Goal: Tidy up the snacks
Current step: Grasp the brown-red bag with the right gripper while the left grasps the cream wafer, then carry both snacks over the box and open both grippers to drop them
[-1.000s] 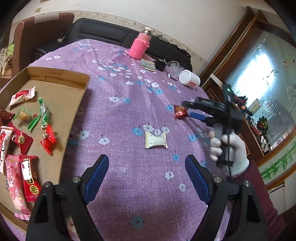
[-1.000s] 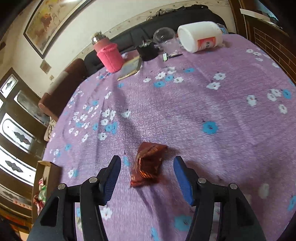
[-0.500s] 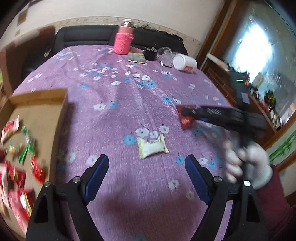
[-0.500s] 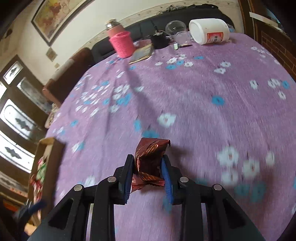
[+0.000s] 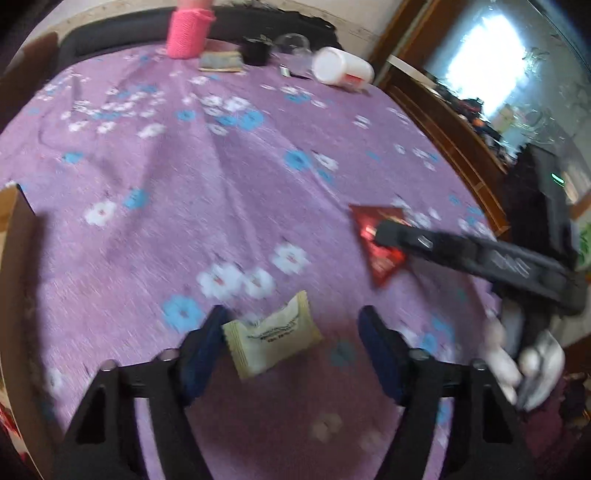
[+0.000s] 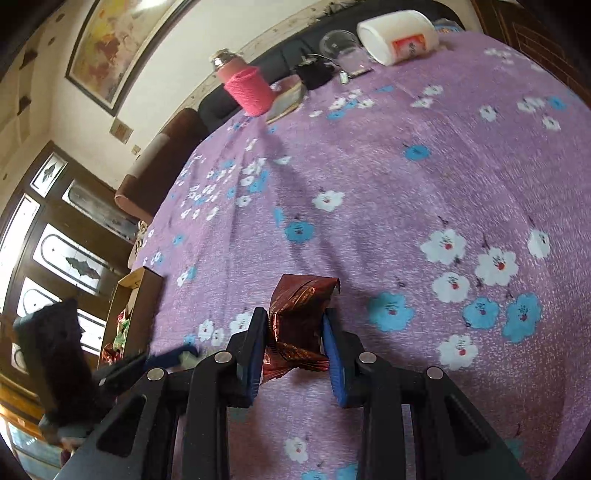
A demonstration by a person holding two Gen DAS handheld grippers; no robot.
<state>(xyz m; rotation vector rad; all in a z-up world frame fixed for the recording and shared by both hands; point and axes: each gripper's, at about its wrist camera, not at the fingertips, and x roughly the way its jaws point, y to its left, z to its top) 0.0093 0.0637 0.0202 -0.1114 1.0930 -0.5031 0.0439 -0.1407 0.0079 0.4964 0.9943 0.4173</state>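
**R claw has red snack, L closing on cream one**

R claw (image 6: 295,343) clamped on red-brown snack packet (image 6: 299,317), lifted just above desk (image 6: 406,206). L claw (image 5: 291,343) closing, pads not yet pressing; cream packet (image 5: 271,338) between them on cloth. Cardboard box (image 6: 138,299) w/ snacks left of R claw. Pink-sleeved bottle (image 6: 245,86), white jar (image 6: 397,35) far beyond.
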